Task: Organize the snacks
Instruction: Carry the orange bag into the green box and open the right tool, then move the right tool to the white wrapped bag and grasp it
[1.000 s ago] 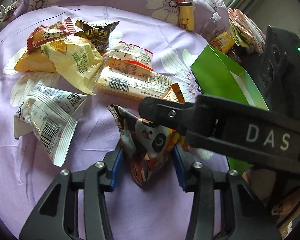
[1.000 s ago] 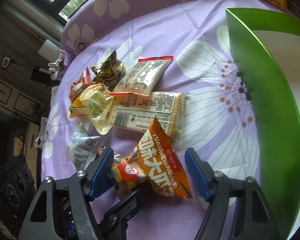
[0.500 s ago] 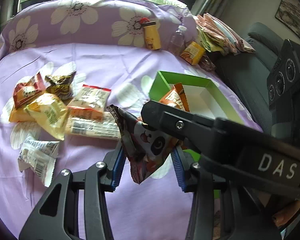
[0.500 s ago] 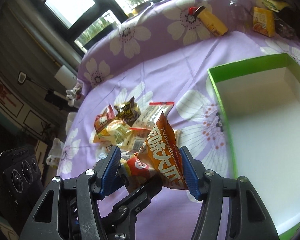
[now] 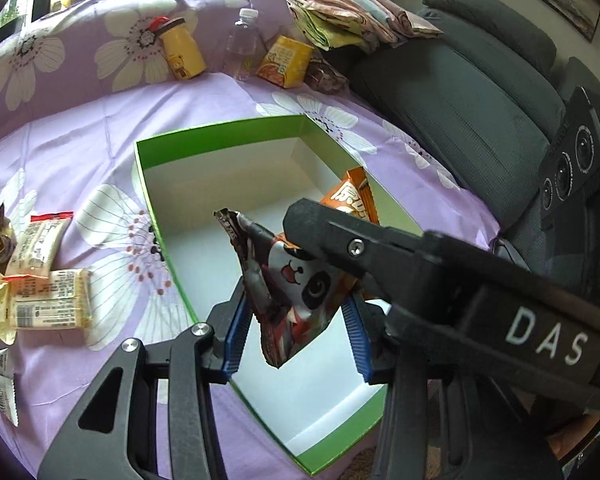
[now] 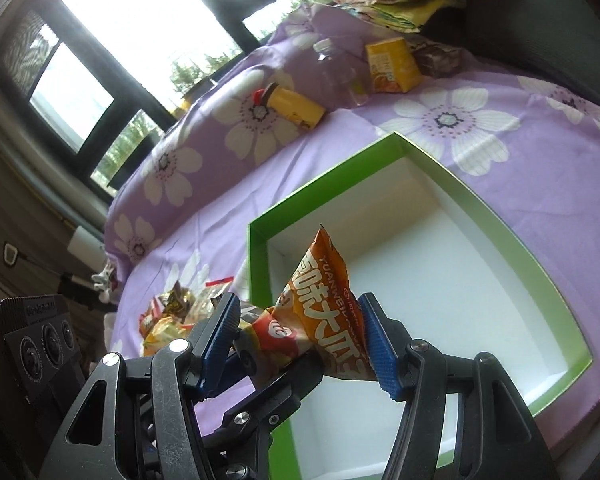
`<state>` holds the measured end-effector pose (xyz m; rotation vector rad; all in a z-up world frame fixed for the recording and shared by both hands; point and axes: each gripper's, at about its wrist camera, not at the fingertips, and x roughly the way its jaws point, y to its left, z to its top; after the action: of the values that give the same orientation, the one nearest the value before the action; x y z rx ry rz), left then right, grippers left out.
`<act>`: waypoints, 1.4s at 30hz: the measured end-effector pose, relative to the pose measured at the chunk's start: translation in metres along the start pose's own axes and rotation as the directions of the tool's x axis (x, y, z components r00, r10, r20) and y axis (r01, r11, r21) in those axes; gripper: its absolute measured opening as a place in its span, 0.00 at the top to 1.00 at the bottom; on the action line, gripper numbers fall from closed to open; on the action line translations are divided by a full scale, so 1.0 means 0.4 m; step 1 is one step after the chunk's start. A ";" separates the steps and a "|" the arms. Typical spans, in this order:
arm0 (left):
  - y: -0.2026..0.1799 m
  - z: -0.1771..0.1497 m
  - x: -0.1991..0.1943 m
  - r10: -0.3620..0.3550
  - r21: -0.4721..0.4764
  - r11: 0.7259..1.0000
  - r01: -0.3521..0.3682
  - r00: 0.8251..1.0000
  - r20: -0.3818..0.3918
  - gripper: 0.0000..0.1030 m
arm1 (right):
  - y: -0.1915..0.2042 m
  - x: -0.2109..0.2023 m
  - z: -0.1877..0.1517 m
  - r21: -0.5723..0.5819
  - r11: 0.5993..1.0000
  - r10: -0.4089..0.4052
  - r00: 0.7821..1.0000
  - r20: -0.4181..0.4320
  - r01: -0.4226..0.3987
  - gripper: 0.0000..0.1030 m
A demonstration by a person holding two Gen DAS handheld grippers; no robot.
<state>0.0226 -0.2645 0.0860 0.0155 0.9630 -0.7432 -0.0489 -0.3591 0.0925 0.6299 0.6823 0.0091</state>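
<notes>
box (image 5: 168,236): green, white inside | cloth (image 5: 80,128): lilac, white flowers | packet (image 6: 332,320): orange

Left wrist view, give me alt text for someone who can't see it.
The left gripper holds a panda-print snack bag above an open green box with a bare white inside, on a purple flowered cloth. The right gripper's black finger crosses in front, an orange snack bag showing behind it. More snack packets lie at left.

Daylight thru blown-out windows (image 6: 140,20), soft shadows, sharp centre, heavy fisheye bend w/ dark corners.
</notes>
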 end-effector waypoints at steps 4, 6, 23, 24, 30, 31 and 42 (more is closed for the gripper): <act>0.006 -0.005 0.057 0.019 -0.017 1.000 -0.020 0.997 -0.074 0.57 | -0.065 0.043 -0.004 0.068 0.997 -0.026 0.998 -0.063 0.031 0.39; 0.006 -0.008 0.067 0.048 -0.010 0.999 -0.049 0.995 -0.089 0.56 | -0.080 0.060 -0.009 0.079 0.995 -0.047 0.995 -0.090 0.054 0.39; 0.070 -0.064 -0.011 0.131 -0.110 0.984 -0.139 0.989 -0.074 0.57 | -0.059 0.115 -0.032 0.022 0.990 -0.135 0.979 -0.155 0.140 0.33; 0.081 -0.064 -0.022 0.079 -0.157 0.984 -0.088 0.995 -0.065 0.57 | -0.054 0.120 -0.034 0.011 0.989 -0.146 0.977 -0.157 0.150 0.33; 0.103 -0.067 -0.173 -0.013 -0.172 0.985 0.025 0.997 0.070 0.24 | 0.026 0.060 -0.033 -0.080 0.995 -0.061 0.996 -0.064 0.056 0.30; 0.114 -0.069 -0.208 0.013 -0.164 0.986 0.003 0.995 0.096 0.17 | 0.046 0.042 -0.034 -0.095 0.995 -0.019 0.999 -0.039 0.015 0.21; 0.460 -0.192 -0.455 0.378 -0.349 0.881 -0.320 0.919 0.112 0.07 | 0.304 0.032 -0.116 -0.320 0.941 0.134 0.989 0.063 -0.107 0.01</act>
<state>0.0095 0.0029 0.1210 -0.1597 0.8705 -0.2388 -0.0430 -0.2323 0.1235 0.3599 0.5449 0.2017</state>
